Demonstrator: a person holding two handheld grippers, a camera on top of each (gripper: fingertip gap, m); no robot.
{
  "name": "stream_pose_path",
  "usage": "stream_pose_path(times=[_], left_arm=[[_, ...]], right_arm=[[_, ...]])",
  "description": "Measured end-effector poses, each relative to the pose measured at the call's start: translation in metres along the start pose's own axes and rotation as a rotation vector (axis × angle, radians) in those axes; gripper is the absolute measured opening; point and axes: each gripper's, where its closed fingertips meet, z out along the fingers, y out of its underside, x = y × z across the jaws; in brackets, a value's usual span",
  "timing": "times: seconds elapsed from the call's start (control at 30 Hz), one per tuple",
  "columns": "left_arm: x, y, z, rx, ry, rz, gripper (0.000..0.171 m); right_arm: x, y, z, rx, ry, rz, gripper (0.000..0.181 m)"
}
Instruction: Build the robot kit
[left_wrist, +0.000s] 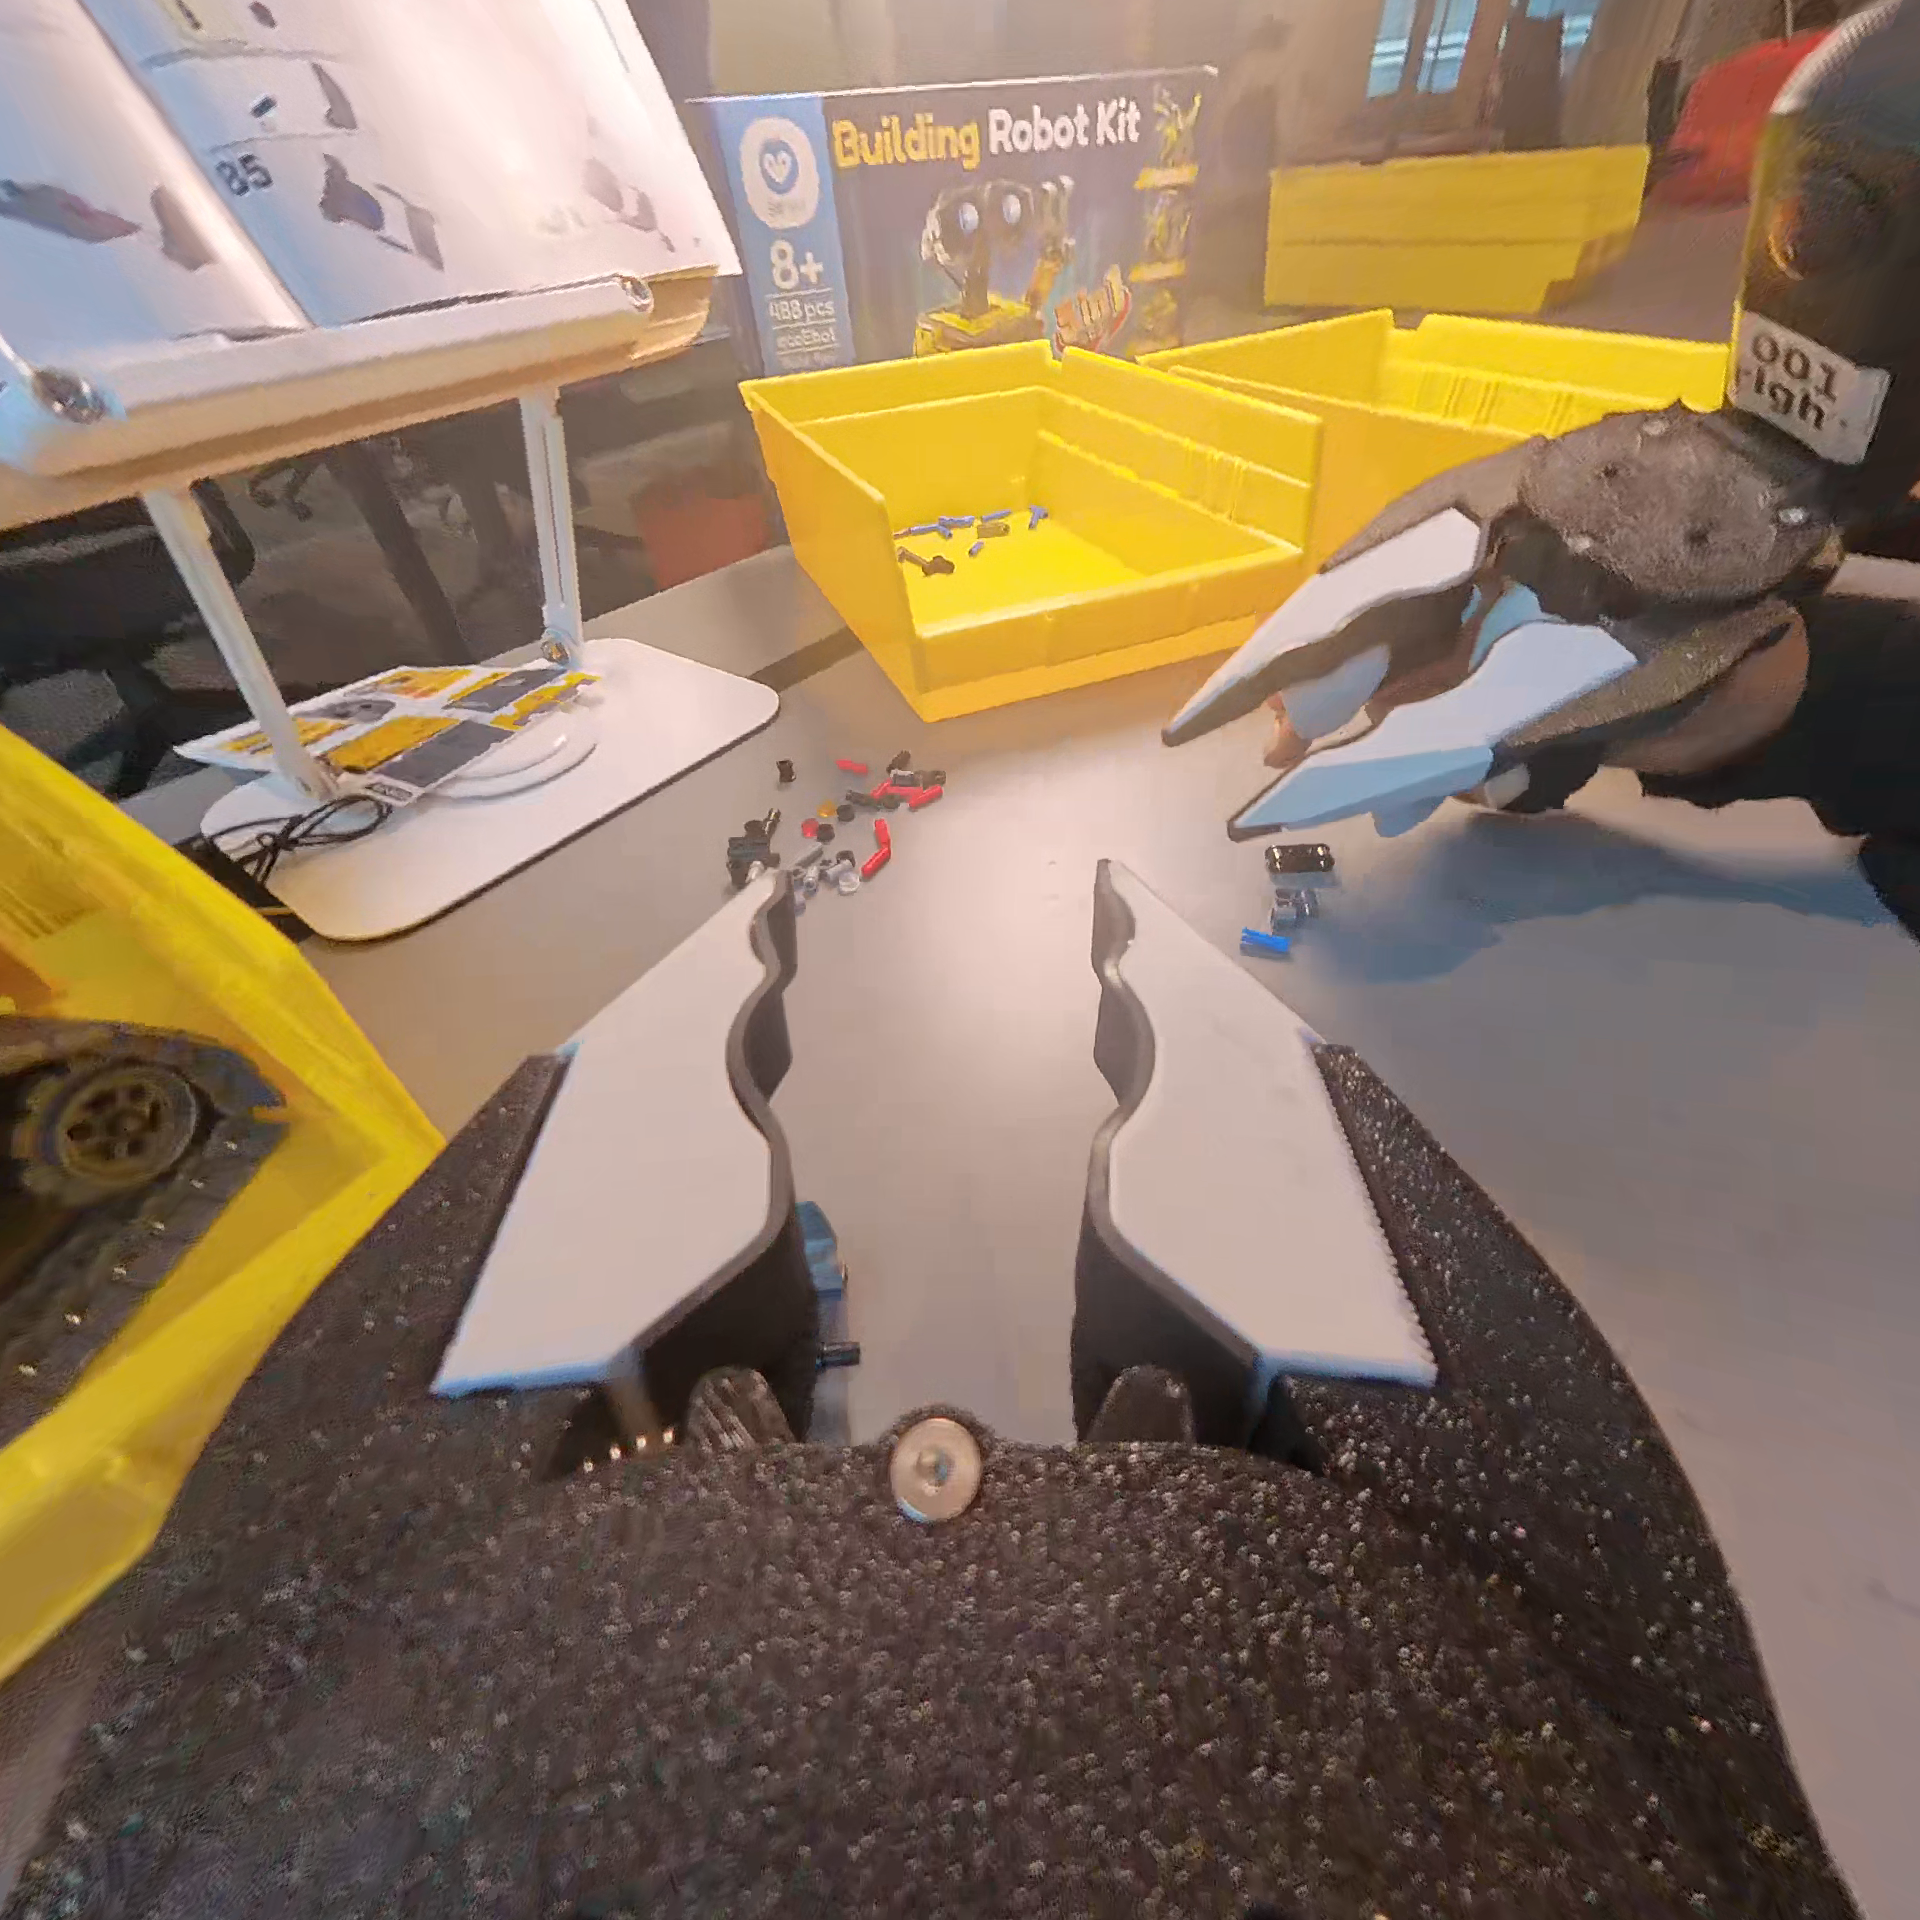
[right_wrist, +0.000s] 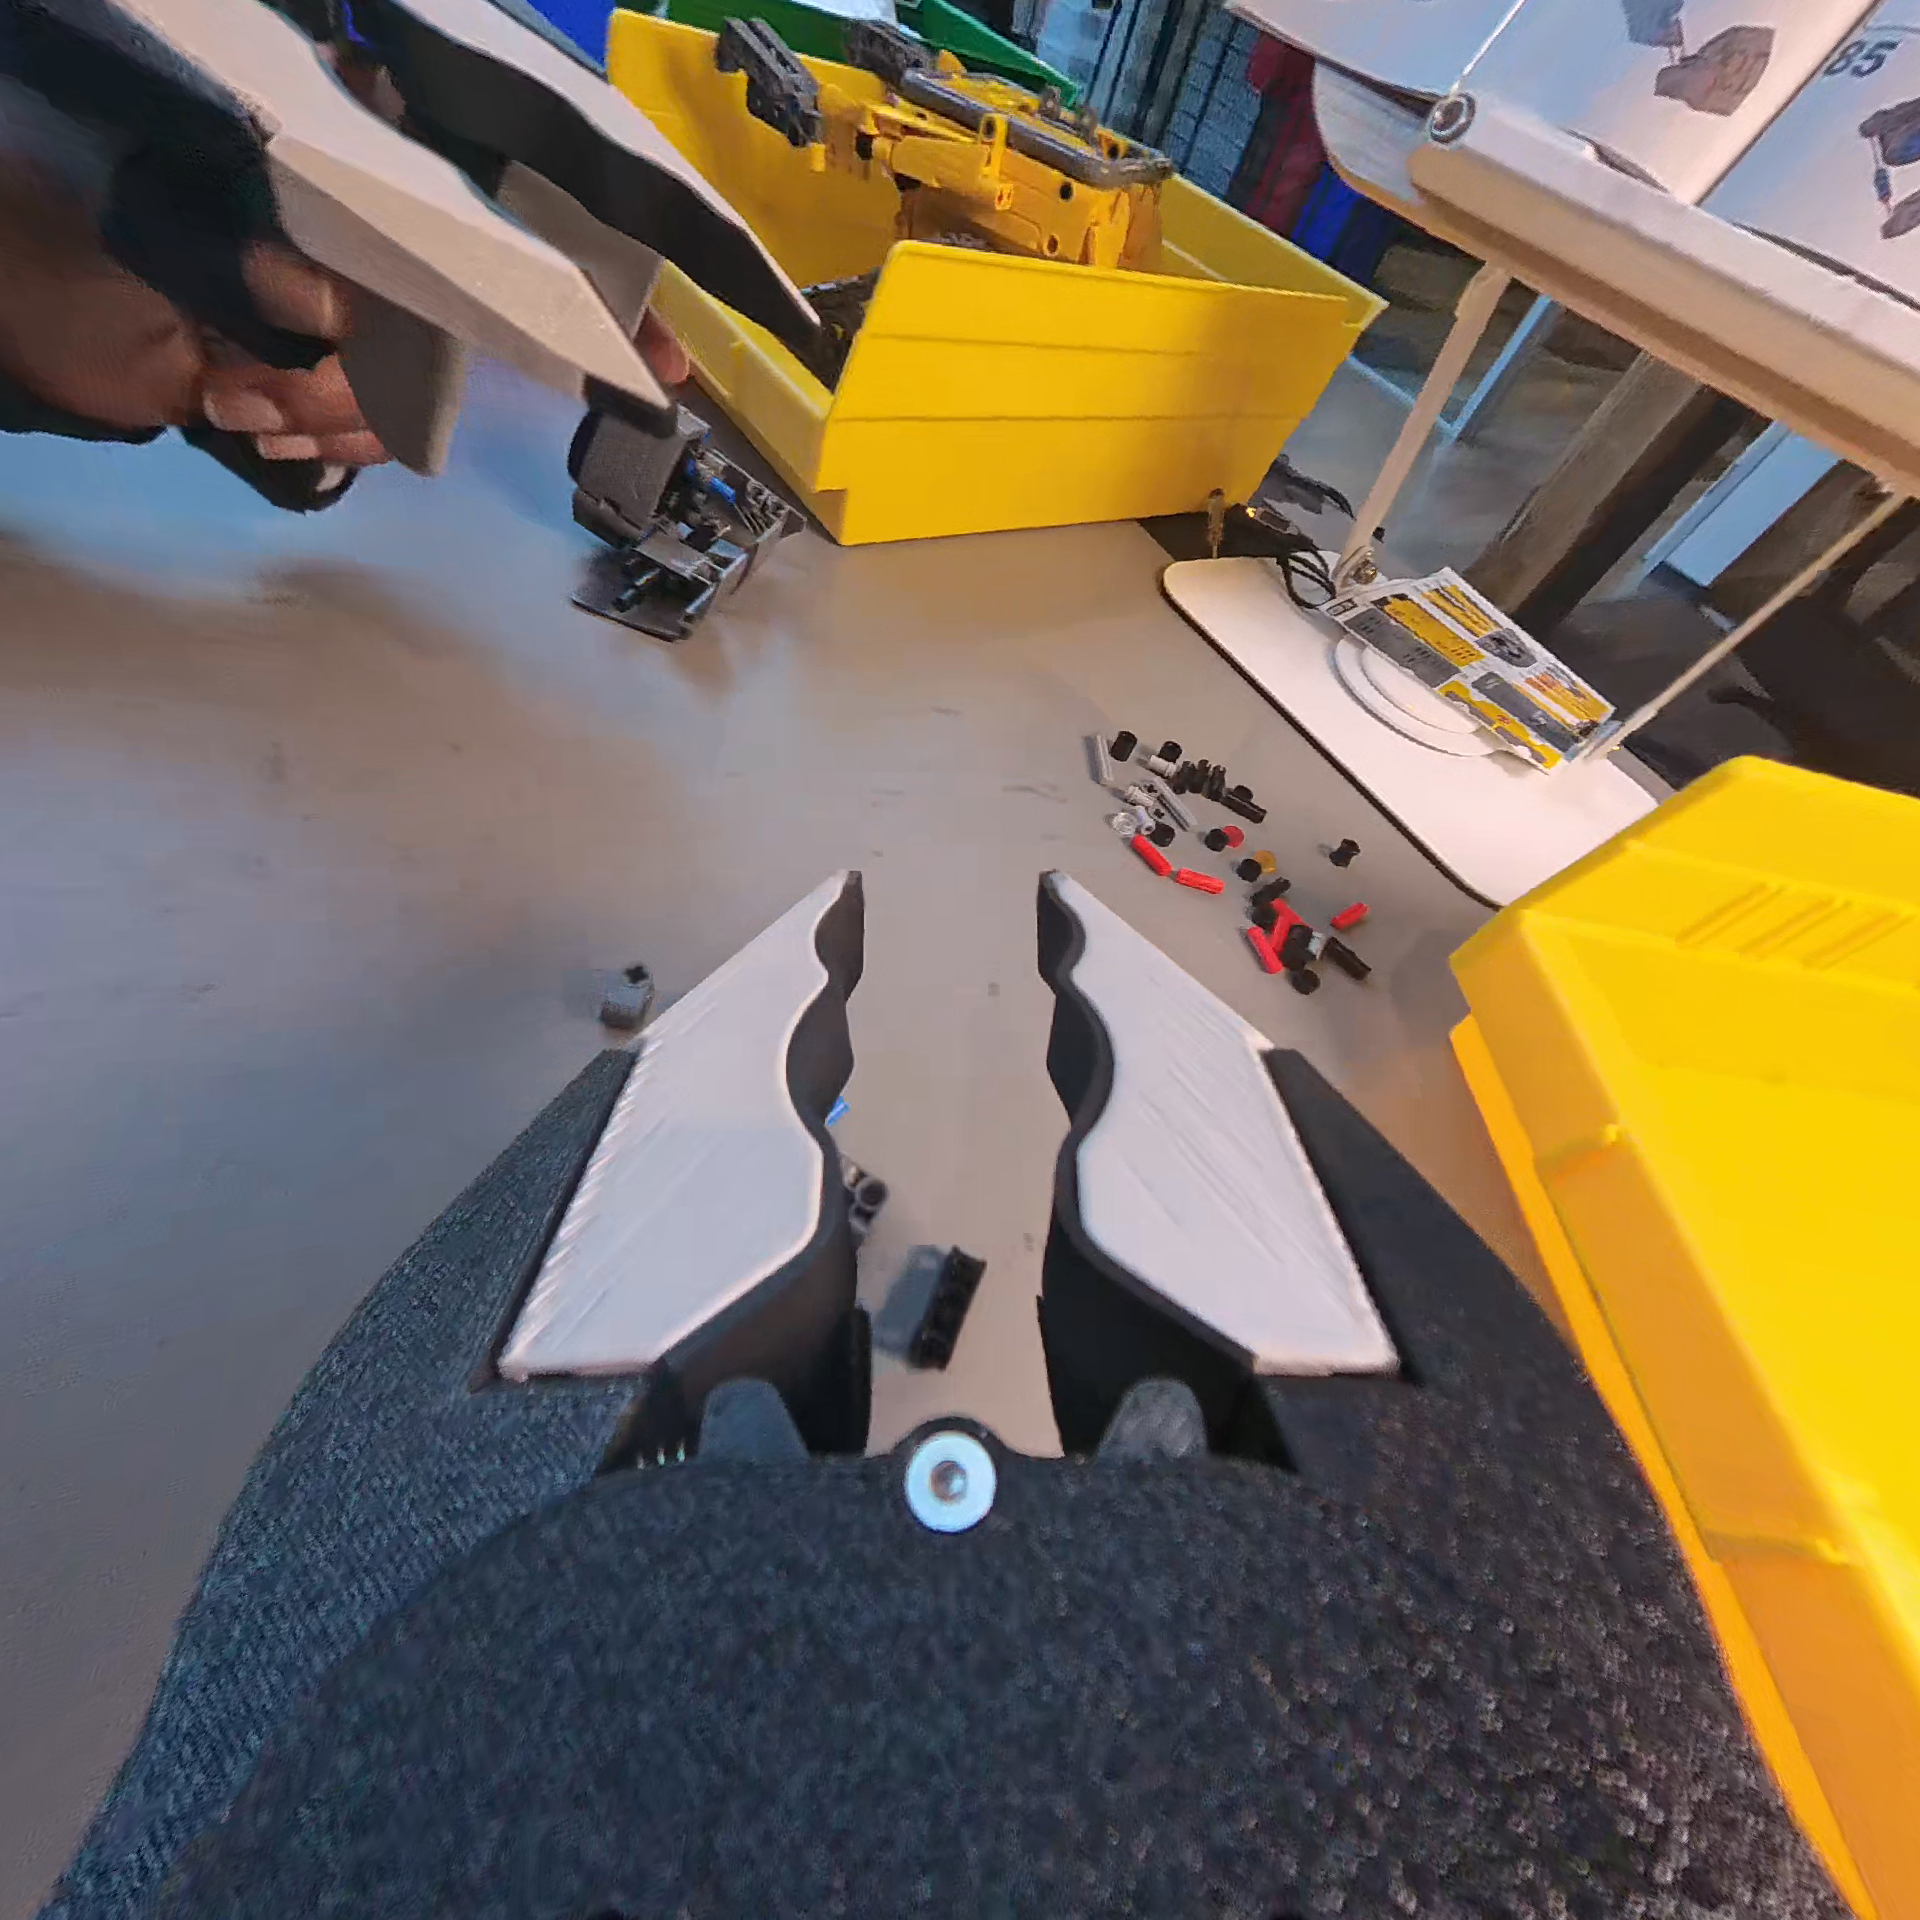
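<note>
My left gripper (left_wrist: 940, 883) is open and empty above the grey table (left_wrist: 1558, 1143). A pile of small red, black and grey parts (left_wrist: 842, 821) lies just beyond its left fingertip. In the right wrist view the left gripper (right_wrist: 727, 358) hovers over a grey and black assembly (right_wrist: 675, 530) lying on the table. My right gripper (right_wrist: 951, 883) is open and empty, low over the table. A grey and black beam (right_wrist: 925, 1304) and a small grey connector (right_wrist: 868, 1195) lie under it between the fingers. In the left wrist view the right gripper (left_wrist: 1205, 779) hangs just above a black piece (left_wrist: 1299, 857), a grey piece (left_wrist: 1294, 904) and a blue pin (left_wrist: 1264, 940).
A yellow bin (left_wrist: 831, 468) with a few small parts stands behind, with more yellow bins (left_wrist: 1455, 229) and a kit box (left_wrist: 987, 208). A book stand (left_wrist: 499, 790) holds an open manual (left_wrist: 312, 187). A bin (right_wrist: 1039, 416) holds a yellow model (right_wrist: 997, 156). A loose grey piece (right_wrist: 627, 997) lies at the left.
</note>
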Motion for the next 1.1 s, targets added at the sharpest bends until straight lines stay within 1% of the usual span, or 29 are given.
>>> stream_pose_path(times=[0.07, 0.13, 0.37, 0.5, 0.67, 0.83, 0.93, 1.1], left_arm=[[-0.003, 0.000, -0.001, 0.008, -0.001, -0.041, 0.055], [-0.006, 0.001, -0.002, 0.014, -0.011, -0.050, 0.054], [-0.007, 0.001, -0.005, 0.031, 0.013, -0.105, 0.053], [-0.003, -0.001, -0.004, 0.026, 0.011, -0.078, 0.053], [-0.001, 0.002, -0.001, 0.009, 0.011, -0.060, 0.053], [-0.001, 0.003, -0.001, 0.005, 0.014, -0.057, 0.053], [-0.001, 0.004, 0.000, -0.001, 0.018, -0.056, 0.053], [-0.001, 0.004, -0.001, 0.003, 0.023, -0.060, 0.053]], right_arm=[[-0.002, -0.002, 0.001, -0.002, -0.001, -0.009, 0.034], [-0.004, -0.004, 0.002, 0.010, -0.017, 0.027, 0.038], [0.006, -0.005, -0.003, 0.055, -0.007, 0.092, 0.037], [0.012, -0.006, -0.008, 0.055, 0.023, 0.081, 0.036], [0.021, -0.008, -0.014, 0.071, 0.027, 0.136, 0.035], [0.022, 0.009, -0.017, -0.035, -0.003, 0.115, 0.034], [0.011, 0.028, -0.021, -0.152, -0.103, 0.115, 0.034], [-0.002, 0.061, -0.036, -0.338, -0.214, 0.110, 0.032]])
